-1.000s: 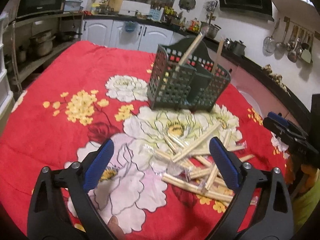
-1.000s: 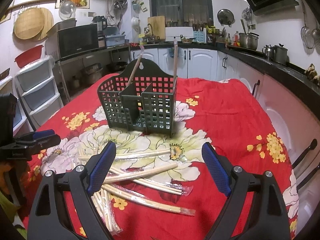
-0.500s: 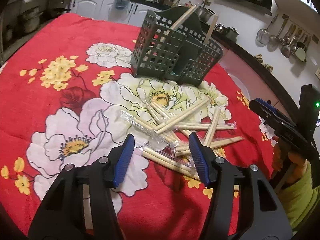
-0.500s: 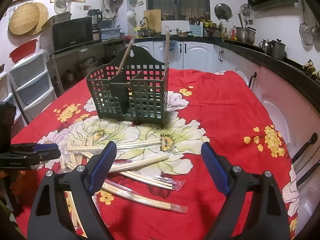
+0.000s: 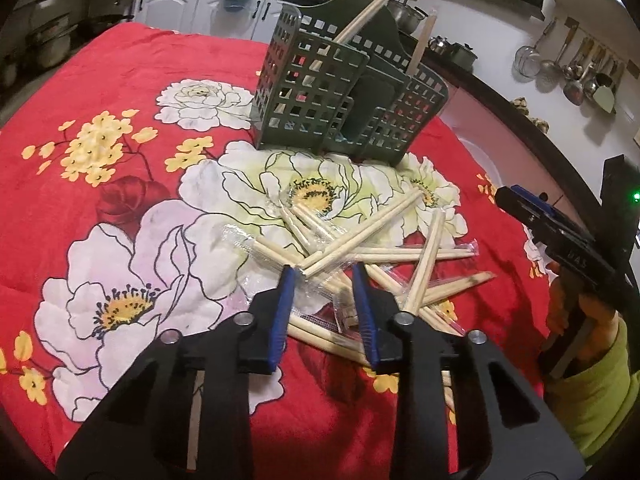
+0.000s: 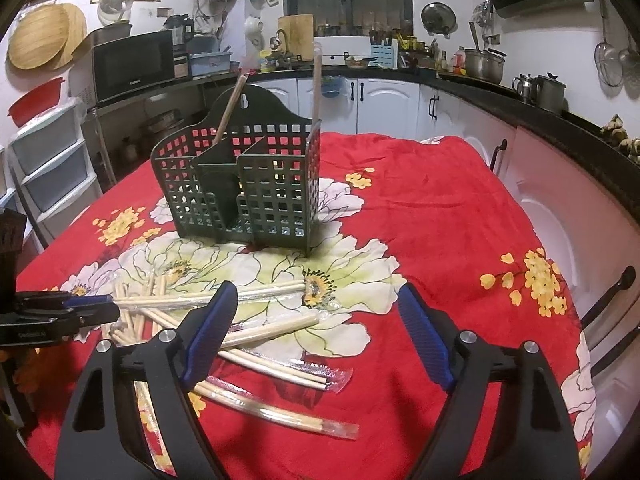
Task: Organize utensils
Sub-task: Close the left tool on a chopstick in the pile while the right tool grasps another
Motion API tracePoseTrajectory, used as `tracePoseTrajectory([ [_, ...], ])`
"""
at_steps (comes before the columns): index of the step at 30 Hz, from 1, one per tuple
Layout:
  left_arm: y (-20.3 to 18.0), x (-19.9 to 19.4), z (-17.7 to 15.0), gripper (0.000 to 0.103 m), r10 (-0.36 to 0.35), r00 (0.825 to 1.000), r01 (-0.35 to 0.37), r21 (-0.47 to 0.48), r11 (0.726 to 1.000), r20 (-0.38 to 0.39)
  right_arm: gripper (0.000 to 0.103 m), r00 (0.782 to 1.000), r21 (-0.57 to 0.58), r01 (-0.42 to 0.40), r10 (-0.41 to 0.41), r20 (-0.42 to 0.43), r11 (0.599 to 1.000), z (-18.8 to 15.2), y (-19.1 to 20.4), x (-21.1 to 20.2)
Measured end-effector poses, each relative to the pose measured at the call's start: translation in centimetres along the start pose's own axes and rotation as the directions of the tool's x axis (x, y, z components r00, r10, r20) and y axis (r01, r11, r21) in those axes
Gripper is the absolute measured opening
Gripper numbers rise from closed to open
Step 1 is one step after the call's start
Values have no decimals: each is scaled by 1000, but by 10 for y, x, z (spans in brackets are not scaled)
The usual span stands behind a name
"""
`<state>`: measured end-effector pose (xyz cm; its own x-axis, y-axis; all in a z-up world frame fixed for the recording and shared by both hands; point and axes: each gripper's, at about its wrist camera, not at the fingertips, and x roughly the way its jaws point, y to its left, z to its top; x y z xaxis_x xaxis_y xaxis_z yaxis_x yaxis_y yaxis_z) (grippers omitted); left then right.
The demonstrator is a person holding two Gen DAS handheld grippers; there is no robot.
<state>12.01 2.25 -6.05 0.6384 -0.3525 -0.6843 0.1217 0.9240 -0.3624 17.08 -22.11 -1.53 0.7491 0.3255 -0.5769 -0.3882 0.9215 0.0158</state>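
Observation:
A dark green slotted caddy [image 5: 320, 92] [image 6: 240, 184] stands on the red floral cloth with two chopsticks [image 6: 230, 108] upright in it. In front of it lies a loose pile of wrapped wooden chopsticks [image 5: 400, 252] [image 6: 264, 330]. My left gripper [image 5: 322, 270] sits low over the near side of the pile. Its jaws are closing, with the end of a wrapped pair between them and a gap still showing. My right gripper [image 6: 317, 290] hovers over the pile's right side. Its jaws stand wide and are closing slightly, gripping nothing.
The red floral cloth [image 6: 440, 208] covers the whole table. A hand in a green sleeve [image 5: 592, 380] holds the right gripper at the table's right edge. Kitchen counters and white cabinets [image 6: 380, 104] run behind, and plastic drawers [image 6: 52, 160] stand at the left.
The left gripper has dropped toward the chopstick pile and its jaws have narrowed from wide apart to a small gap around a wrapped pair. The right gripper has edged closer to the pile.

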Motion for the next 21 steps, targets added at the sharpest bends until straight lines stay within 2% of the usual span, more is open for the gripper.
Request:
tracePoseTrajectory([
  [6,4,1,3,6,3,1000,-3,-12,1000,-2,76,998,-7,-7,6,-59,1000,5,-2,18],
  [9,5,1,5,4,3,1000,-3,-8,1000,0,72,993,15,-29,30,-117,999,9,-7,34],
  [15,4,-5,11,3,4,1000,-4,1,1000,21,58,974,73,-72,86,-207,995,6,-20,60],
  [21,2,-9,21,3,11,999,-11,11,1000,44,51,957,162,-87,128,-261,983,3,-29,78],
])
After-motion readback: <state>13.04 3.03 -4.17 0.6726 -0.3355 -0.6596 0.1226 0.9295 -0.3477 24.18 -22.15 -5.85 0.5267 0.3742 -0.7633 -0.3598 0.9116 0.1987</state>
